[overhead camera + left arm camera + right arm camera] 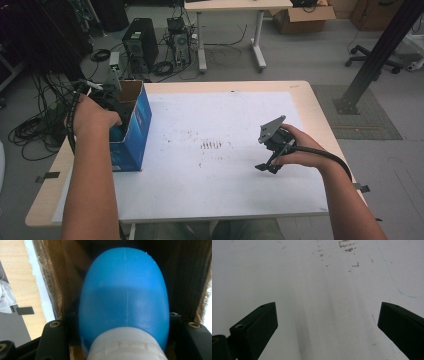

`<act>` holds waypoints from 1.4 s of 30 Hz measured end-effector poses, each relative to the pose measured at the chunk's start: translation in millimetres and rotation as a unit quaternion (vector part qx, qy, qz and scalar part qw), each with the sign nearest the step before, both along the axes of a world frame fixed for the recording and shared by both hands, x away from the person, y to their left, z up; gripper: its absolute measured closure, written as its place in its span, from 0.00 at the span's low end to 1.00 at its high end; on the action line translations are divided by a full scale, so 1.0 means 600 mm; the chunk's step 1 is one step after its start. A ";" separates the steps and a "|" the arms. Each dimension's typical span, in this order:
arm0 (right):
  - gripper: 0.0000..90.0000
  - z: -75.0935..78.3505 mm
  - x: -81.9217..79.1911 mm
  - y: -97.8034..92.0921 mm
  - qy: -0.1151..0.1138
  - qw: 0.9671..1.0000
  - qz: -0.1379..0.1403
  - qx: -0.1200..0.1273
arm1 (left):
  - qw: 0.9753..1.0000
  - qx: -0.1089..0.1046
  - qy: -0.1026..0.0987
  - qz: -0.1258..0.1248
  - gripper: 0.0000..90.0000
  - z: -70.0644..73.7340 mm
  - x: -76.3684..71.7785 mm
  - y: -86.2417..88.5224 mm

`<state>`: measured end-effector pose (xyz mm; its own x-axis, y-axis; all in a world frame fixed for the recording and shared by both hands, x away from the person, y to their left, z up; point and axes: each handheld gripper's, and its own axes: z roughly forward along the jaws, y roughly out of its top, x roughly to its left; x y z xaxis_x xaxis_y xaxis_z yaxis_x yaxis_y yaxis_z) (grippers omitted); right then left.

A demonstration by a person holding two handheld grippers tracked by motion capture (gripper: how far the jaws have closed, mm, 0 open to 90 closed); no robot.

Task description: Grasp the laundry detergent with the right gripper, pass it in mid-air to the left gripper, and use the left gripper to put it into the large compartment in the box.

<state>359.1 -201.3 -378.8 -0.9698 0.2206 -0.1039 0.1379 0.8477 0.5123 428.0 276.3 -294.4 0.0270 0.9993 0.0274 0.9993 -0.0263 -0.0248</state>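
White table sheet (220, 170), left tool (107, 107) inside blue carton (134, 131), clamped on blue bottle (125, 297); right tool (325, 322) spread apart.

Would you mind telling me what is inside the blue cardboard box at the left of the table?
The left claw reaches into the blue box and grips a blue bottle with a white cap. The bottle covers the box floor, so anything else there is hidden.

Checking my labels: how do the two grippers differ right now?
The left gripper is down inside the blue box, jaws either side of a blue bottle; the right gripper is over the white sheet. The left's jaws are close around the bottle; the right's are wide apart and empty. Both have black jaws.
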 end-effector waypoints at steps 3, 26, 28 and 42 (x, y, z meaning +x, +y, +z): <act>0.03 0.000 0.001 0.000 0.000 1.000 -0.001 0.000 | 1.000 -0.003 0.001 0.000 0.43 -0.006 0.001 0.000; 0.03 0.003 -0.004 0.001 -0.002 1.000 0.001 0.002 | 1.000 -0.006 -0.009 0.000 0.42 -0.017 0.000 0.002; 0.03 0.003 -0.004 0.001 -0.002 1.000 0.001 0.001 | 1.000 -0.005 -0.008 0.001 0.42 -0.017 0.000 0.002; 0.03 0.001 -0.007 0.000 -0.002 1.000 0.001 -0.004 | 1.000 -0.007 -0.008 -0.001 0.42 -0.017 -0.001 0.004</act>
